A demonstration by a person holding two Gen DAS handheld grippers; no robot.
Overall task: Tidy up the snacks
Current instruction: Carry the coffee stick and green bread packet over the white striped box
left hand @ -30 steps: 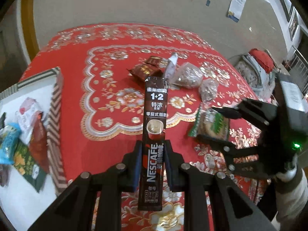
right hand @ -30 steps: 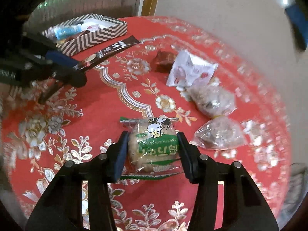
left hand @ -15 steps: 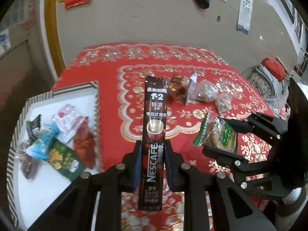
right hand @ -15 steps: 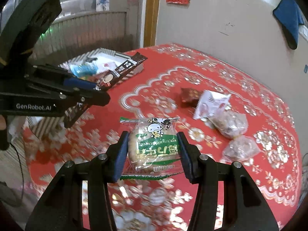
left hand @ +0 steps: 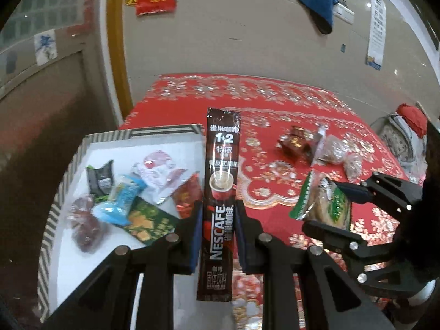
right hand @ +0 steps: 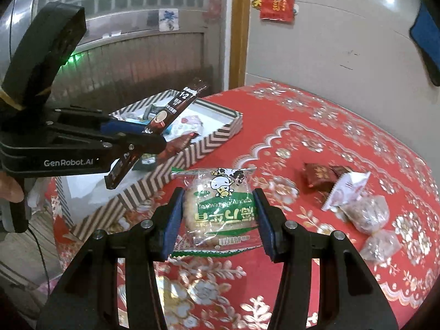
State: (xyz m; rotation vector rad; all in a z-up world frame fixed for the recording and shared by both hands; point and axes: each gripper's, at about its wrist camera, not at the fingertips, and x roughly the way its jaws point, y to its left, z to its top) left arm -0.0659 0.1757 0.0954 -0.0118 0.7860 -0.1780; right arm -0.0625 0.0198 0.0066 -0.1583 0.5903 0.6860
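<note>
The striped box (left hand: 59, 192) sat at the left with several snack packets inside. The left gripper (left hand: 217, 233) clamped a Nescafe coffee stick (left hand: 221, 181) above the box's near edge. Right of it, the right gripper (right hand: 217, 217) pinched a green-labelled biscuit packet (right hand: 220, 206) over the red tablecloth (right hand: 330, 143).

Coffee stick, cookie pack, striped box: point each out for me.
coffee stick (left hand: 221, 189), left wrist view, on the printed cup.
cookie pack (right hand: 221, 209), right wrist view, on its green label.
striped box (right hand: 176, 162), right wrist view, on its outer wall.

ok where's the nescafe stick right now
The nescafe stick is clamped in the left hand-held gripper, raised at the right edge of the striped box.
</note>
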